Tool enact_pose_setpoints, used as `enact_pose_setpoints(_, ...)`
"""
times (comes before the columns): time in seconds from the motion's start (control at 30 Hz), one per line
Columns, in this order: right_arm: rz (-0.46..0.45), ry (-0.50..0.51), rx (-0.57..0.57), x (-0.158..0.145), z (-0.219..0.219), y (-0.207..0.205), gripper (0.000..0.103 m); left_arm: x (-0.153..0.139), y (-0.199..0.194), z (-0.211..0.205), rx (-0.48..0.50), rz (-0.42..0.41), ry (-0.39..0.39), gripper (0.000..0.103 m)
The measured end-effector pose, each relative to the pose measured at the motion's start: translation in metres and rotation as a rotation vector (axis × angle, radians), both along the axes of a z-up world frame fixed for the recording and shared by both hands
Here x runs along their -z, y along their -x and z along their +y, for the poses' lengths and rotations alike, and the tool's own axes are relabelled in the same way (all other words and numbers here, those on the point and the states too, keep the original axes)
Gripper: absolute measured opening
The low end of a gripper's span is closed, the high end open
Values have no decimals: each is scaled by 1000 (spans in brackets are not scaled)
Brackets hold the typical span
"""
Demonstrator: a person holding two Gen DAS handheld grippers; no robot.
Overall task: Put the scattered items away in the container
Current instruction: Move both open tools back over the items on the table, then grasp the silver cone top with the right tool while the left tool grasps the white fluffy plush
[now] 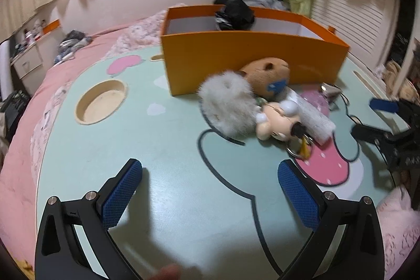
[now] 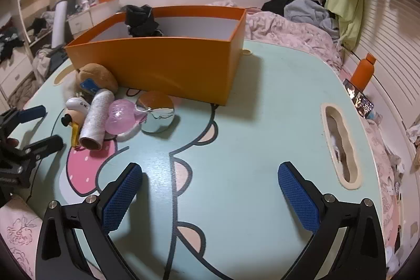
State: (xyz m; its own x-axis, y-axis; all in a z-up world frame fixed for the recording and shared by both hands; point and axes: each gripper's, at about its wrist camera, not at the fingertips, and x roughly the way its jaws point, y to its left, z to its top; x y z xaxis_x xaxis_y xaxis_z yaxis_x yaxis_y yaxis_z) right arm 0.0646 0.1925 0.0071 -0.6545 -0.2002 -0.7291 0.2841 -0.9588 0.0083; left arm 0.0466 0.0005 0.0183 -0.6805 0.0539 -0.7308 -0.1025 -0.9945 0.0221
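An orange box [image 1: 252,62] [image 2: 168,64] stands on the pale green table with a black bundle [image 1: 233,13] [image 2: 143,21] inside. In front of it lies a pile: a brown plush [image 1: 267,76] [image 2: 98,76], a white fluffy item [image 1: 227,104], a small doll keychain [image 1: 275,122] [image 2: 74,106], a white roll [image 1: 312,117] [image 2: 97,120], a pink plastic item [image 2: 119,117] and a round mirror [image 2: 157,112]. My left gripper [image 1: 210,190] is open and empty, short of the pile. My right gripper [image 2: 210,190] is open and empty, right of the pile.
The table [image 2: 249,122] has a round cup hole [image 1: 101,101] and a long slot [image 2: 341,146]. It sits on a pink bed. An orange bottle [image 2: 363,71] and a phone [image 2: 358,97] lie at the right edge. Clothes [image 2: 307,9] are heaped behind.
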Motion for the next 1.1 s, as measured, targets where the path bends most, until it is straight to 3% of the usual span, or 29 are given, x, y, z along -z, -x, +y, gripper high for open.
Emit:
enact_pose_setpoints(0.13,-10,-5,51,-1,8,-1,103,-7,-4,-3,-34,36,-25,103)
enact_pose_setpoints(0.3,46,93,56,-13,17,-11,103,-34,-25,-19,-55,165,-188,103)
enact_pose_setpoints(0.43,71,123,25,-23,11,-12,103,-33,-22,-24,-29,103,-266,103)
enact_pose_setpoints(0.53,74,128,7,-31,3,-6,103,-25,-17,-38,-32,22,-454,103)
enact_pose_setpoints(0.57,70,133,5,-32,1,-3,103,-23,-17,-40,-29,12,-478,103)
enact_pose_setpoints(0.67,42,147,-9,-33,-6,6,101,-22,-20,-35,-25,11,-409,103)
enact_pose_setpoints(0.8,10,144,-38,-31,-17,18,82,-23,-23,-32,-6,10,-426,103)
enact_pose_setpoints(0.87,-5,127,-57,-28,-25,24,79,-27,-26,-37,-14,45,-468,103)
enact_pose_setpoints(0.97,-3,102,-75,-25,-33,30,75,-32,-23,-38,-10,58,-465,102)
enact_pose_setpoints(1.03,8,97,-91,-25,-35,33,64,-35,-19,-36,1,65,-442,97)
enact_pose_setpoints(1.07,4,107,-104,-24,-37,35,46,-37,-16,-35,5,67,-424,96)
enact_pose_setpoints(1.1,-10,108,-112,-24,-37,37,35,-37,-12,-33,6,63,-401,93)
